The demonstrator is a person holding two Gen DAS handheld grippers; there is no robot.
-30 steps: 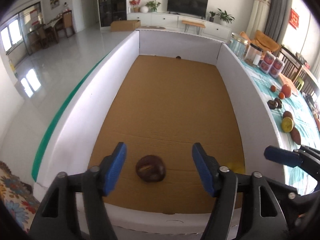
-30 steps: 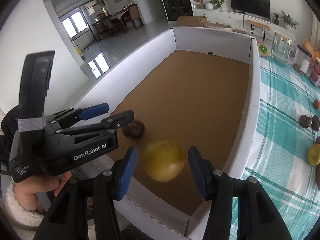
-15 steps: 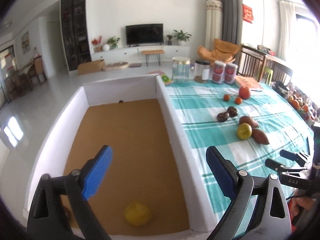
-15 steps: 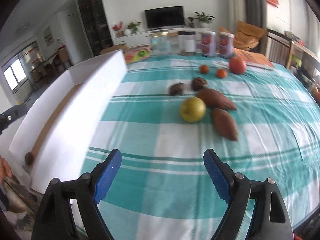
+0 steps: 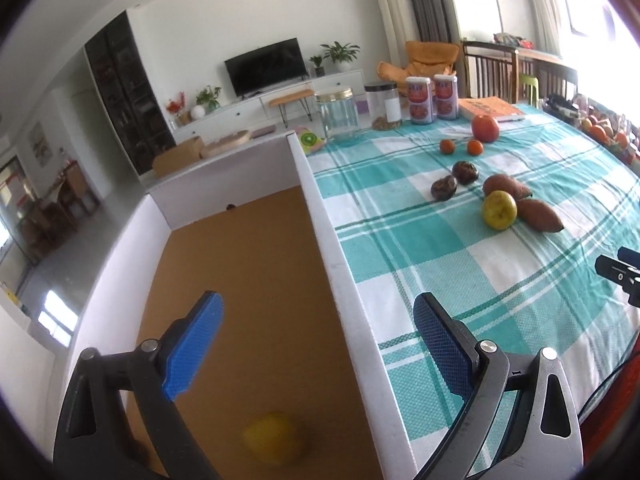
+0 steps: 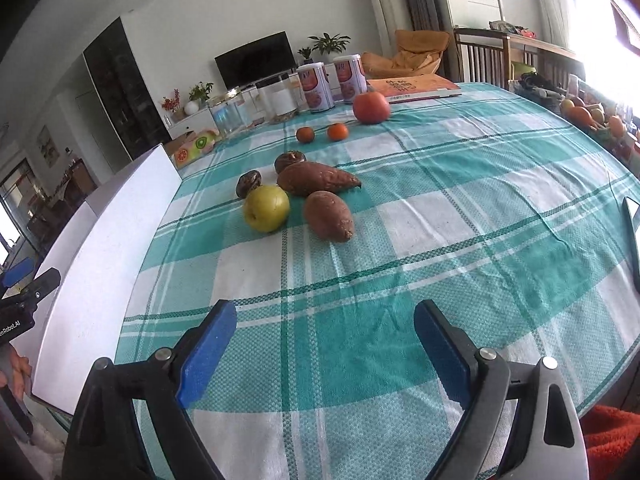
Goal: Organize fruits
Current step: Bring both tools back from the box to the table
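Right wrist view: the right gripper (image 6: 322,344) hangs over the checked tablecloth (image 6: 460,240) at the bottom of the frame, its jaws wide apart, just opened further, with nothing between them. The fruits lie well ahead, centre-left: a yellow-green apple (image 6: 266,208) just beside two sweet potatoes (image 6: 320,178). In the left wrist view the left gripper (image 5: 316,344) is also spread and empty, straddling the white wall of the cardboard box (image 5: 320,216); a blurred yellow fruit (image 5: 272,436) already lies at the box's bottom edge. The next pick is probably the apple: approach it from the open left side, centre it between the pads, and close gently so it does not roll.
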